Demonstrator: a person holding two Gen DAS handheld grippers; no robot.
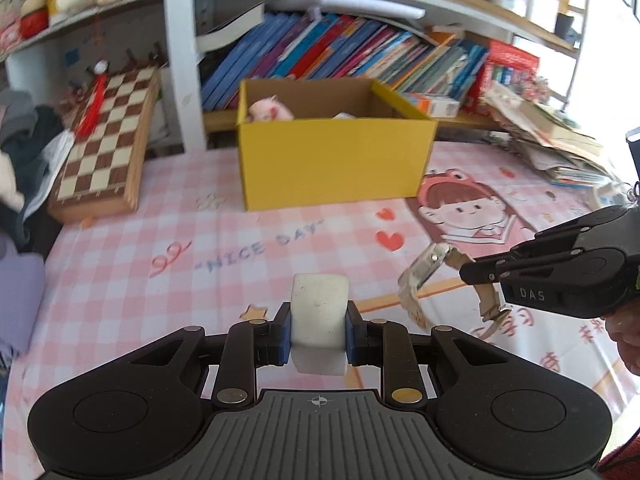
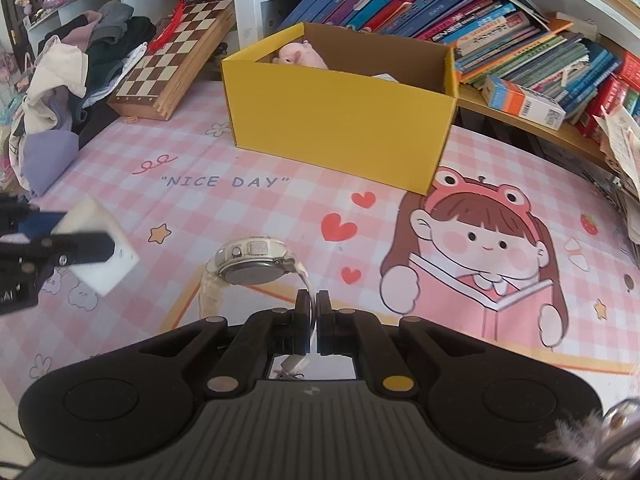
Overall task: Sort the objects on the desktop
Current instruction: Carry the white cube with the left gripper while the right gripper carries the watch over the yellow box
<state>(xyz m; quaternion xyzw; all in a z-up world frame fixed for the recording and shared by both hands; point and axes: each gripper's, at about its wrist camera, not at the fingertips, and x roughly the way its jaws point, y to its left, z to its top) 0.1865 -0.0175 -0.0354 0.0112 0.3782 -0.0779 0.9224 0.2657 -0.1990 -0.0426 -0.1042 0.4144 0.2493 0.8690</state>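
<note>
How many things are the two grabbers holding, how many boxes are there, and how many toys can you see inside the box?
Held white block, in the left gripper: 1
Held wristwatch, its strap in the right gripper: 1
Yellow box: 1
Pink plush toy showing inside the box: 1
Total: 4

Bright daylight glares in from the right; fisheye edges bend, slight blur.

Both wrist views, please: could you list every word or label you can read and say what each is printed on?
"NICE DAY": on the pink checked desk mat.
"DAS": on the right gripper body, seen from the left wrist.
Book spines and the small carton: too small or blurred to read.
</note>
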